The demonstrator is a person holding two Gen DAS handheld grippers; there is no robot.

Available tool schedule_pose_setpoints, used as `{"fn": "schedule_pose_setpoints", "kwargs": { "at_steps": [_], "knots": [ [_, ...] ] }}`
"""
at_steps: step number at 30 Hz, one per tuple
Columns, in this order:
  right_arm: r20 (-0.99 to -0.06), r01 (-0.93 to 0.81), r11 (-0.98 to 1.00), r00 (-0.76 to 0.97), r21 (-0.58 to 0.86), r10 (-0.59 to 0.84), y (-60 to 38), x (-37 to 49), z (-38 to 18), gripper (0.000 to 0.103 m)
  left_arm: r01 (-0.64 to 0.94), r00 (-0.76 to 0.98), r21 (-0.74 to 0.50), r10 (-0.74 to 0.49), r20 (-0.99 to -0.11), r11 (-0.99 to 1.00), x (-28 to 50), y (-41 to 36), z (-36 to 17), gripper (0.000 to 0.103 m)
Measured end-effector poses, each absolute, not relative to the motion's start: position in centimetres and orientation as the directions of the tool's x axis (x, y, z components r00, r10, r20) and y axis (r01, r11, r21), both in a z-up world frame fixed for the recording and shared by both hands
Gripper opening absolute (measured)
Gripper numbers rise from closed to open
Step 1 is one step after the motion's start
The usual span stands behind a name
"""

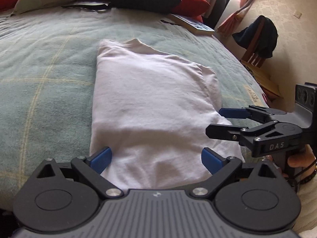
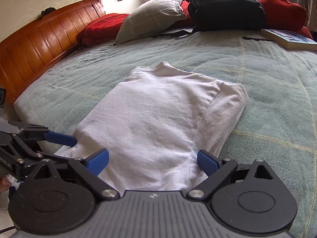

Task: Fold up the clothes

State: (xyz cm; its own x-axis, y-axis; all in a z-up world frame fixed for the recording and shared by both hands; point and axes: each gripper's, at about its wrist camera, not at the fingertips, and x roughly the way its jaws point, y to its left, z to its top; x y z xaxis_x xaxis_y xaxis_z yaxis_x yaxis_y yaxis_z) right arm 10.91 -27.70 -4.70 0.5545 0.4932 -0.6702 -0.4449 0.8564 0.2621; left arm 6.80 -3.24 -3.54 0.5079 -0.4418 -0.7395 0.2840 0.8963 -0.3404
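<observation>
Here, folded white shirt point(image 1: 150, 103) mid-bed point(image 1: 45, 75), edges clear.

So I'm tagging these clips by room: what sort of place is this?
Most likely a bedroom in a home. A bed with a wooden headboard and a pillow fills the view, and a white shirt lies on the green blanket.

The left gripper point(image 1: 156, 159) tilts downward over the near edge of the white shirt point(image 1: 150, 99), jaws spread wide with nothing pinched. The right gripper point(image 2: 152, 161) hangs at the shirt's near right corner, jaws equally wide, gripping nothing.
</observation>
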Motion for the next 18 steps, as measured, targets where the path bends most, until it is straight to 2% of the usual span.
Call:
{"fn": "schedule_pose_setpoints", "kwargs": {
  "at_steps": [4, 9, 14, 18],
  "knots": [
    [-0.652, -0.456, 0.859, 0.582, 0.233, 0.486, -27.7, 9.5, -3.4, 0.098, 0.300, 0.562, -0.334, -0.449, -0.695, 0.894, 5.7, -2.6, -1.6, 0.097],
    [-0.600, -0.568, 0.767, 0.513, 0.299, 0.614, -26.9, 7.5, -2.6, 0.102, 0.280, 0.573, -0.349, -0.447, -0.687, 0.894, 5.8, -2.0, -1.4, 0.097],
    [-0.673, -0.521, 0.780, 0.441, 0.346, 0.593, -27.5, 7.2, -5.5, 0.101, 0.263, 0.572, -0.355, -0.441, -0.692, 0.897, 6.1, -1.5, -1.9, 0.097],
    [-0.597, -0.508, 0.754, 0.473, 0.416, 0.648, -29.5, 6.6, -4.1, 0.102, 0.279, 0.588, -0.363, -0.457, -0.667, 0.889, 6.5, -1.4, -1.9, 0.097]
  ]
}}
